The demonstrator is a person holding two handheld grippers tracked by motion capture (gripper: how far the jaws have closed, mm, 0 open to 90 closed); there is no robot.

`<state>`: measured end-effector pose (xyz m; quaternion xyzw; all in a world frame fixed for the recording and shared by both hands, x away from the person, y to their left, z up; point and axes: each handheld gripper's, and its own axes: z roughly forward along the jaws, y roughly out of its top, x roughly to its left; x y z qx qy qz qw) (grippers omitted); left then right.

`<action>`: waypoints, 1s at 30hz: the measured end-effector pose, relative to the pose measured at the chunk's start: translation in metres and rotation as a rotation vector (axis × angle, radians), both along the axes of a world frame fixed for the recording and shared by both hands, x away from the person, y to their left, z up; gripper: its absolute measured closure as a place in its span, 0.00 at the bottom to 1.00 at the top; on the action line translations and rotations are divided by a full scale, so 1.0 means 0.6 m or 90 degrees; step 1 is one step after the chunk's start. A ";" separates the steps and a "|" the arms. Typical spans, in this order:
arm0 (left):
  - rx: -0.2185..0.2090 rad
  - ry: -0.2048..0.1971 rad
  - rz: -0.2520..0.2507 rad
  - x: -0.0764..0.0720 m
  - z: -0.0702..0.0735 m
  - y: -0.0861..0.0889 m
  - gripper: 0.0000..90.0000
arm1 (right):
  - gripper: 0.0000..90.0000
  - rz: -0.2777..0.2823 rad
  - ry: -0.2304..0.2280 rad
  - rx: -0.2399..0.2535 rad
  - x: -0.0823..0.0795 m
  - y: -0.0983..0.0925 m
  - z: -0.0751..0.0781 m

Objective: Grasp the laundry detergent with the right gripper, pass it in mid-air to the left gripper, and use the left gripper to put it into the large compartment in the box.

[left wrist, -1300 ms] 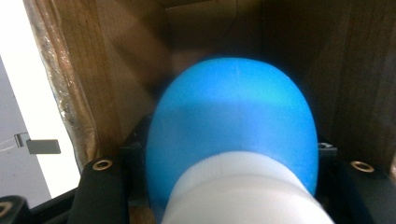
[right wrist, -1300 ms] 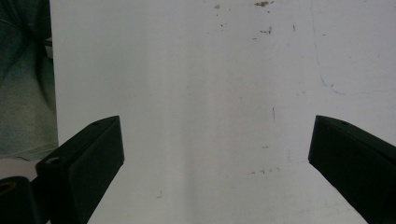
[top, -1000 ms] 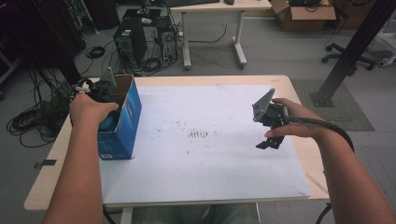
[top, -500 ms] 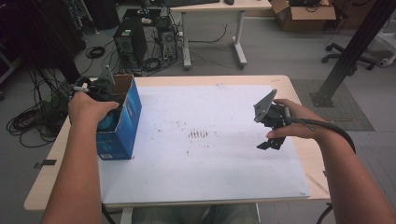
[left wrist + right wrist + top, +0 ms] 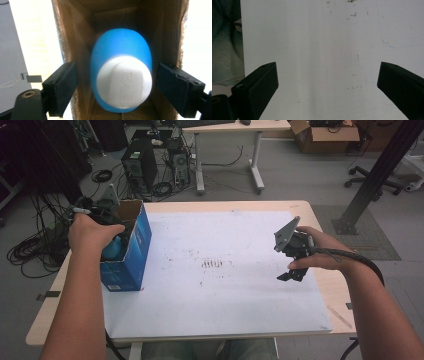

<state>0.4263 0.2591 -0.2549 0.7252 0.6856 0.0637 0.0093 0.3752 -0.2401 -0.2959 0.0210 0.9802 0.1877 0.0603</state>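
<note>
On the left side of the table (image 5: 165, 206) stands a blue box (image 5: 134, 251) with its top open. It sits on the left edge of a big white sheet (image 5: 220, 300) that covers most of the table. The person's left hand (image 5: 92, 231) is over the open top of the box, holding the left gripper (image 5: 113, 88).

In the left gripper view, the jaws point down into the box. They are wide apart, one on each side of the brown cardboard walls. Inside the box is a blue bottle (image 5: 120, 50) with a white cap (image 5: 124, 81). The cap faces up at the camera. The jaws are not touching the bottle. In the high view, a bit of blue (image 5: 113, 249) shows inside the box under the hand.

In the middle, the white sheet has some small dark marks (image 5: 214, 264) on it.

On the right, the right hand (image 5: 320, 252) holds the right gripper (image 5: 290, 276) just over the sheet. In the right gripper view, its jaws are wide apart, with nothing between them but the white sheet.
</note>
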 end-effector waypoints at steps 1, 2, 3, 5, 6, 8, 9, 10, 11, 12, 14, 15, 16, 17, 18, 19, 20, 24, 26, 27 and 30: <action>-0.001 -0.003 0.000 -0.001 0.002 0.000 0.19 | 0.04 -0.001 -0.002 0.001 -0.001 0.000 0.000; -0.001 -0.005 -0.001 -0.001 0.003 -0.001 0.19 | 0.04 -0.001 -0.002 0.000 -0.001 0.000 0.001; 0.000 -0.003 -0.003 -0.001 0.005 -0.001 0.19 | 0.04 -0.001 -0.002 0.002 -0.001 0.000 0.001; 0.000 -0.005 -0.005 -0.002 0.008 -0.001 0.19 | 0.04 -0.002 -0.004 0.000 -0.002 -0.001 0.002; 0.000 -0.007 -0.006 -0.003 0.010 -0.002 0.19 | 0.04 -0.001 -0.004 0.000 -0.002 -0.001 0.003; 0.002 -0.011 -0.010 -0.004 0.014 -0.002 0.18 | 0.04 -0.001 -0.005 -0.001 -0.002 -0.001 0.003; 0.003 -0.014 -0.010 -0.004 0.016 -0.003 0.16 | 0.04 -0.002 -0.004 -0.002 -0.003 -0.001 0.004; 0.006 -0.016 -0.013 -0.004 0.018 -0.004 0.14 | 0.04 -0.001 -0.005 -0.001 -0.003 -0.001 0.004; 0.007 -0.016 -0.014 -0.004 0.020 -0.005 0.13 | 0.04 -0.004 -0.005 -0.001 -0.003 -0.001 0.004; 0.003 -0.016 -0.014 -0.004 0.022 -0.006 0.12 | 0.04 -0.005 -0.003 -0.002 -0.004 -0.001 0.004; -0.001 -0.022 -0.023 -0.005 0.026 -0.009 0.10 | 0.04 -0.003 -0.005 -0.001 -0.003 0.000 0.004; -0.010 -0.023 -0.033 -0.006 0.029 -0.010 0.08 | 0.04 -0.003 -0.004 -0.001 -0.003 0.000 0.004; -0.018 -0.023 -0.040 -0.007 0.031 -0.012 0.04 | 0.04 -0.003 -0.004 -0.002 -0.003 0.001 0.004; -0.024 -0.022 -0.046 -0.007 0.033 -0.013 0.03 | 0.04 -0.003 -0.005 -0.002 -0.004 0.001 0.004; -0.027 -0.022 -0.050 -0.007 0.035 -0.014 0.05 | 0.04 -0.003 -0.004 -0.002 -0.004 0.001 0.005; -0.027 -0.025 -0.049 -0.007 0.037 -0.015 0.06 | 0.04 -0.005 -0.003 -0.003 -0.004 0.001 0.005; -0.026 -0.027 -0.047 -0.007 0.040 -0.016 0.05 | 0.04 -0.004 -0.004 -0.003 -0.004 0.001 0.005; -0.027 -0.031 -0.053 -0.008 0.049 -0.017 0.05 | 0.04 -0.004 -0.006 -0.002 -0.004 0.000 0.006; -0.025 -0.026 -0.053 -0.008 0.053 -0.018 0.05 | 0.04 -0.005 -0.007 -0.002 -0.005 -0.001 0.007; -0.016 -0.024 -0.055 -0.008 0.056 -0.019 0.05 | 0.04 -0.005 -0.007 -0.001 -0.005 -0.002 0.008; -0.006 -0.019 -0.067 -0.009 0.062 -0.022 0.05 | 0.04 -0.008 -0.009 0.001 -0.005 -0.005 0.010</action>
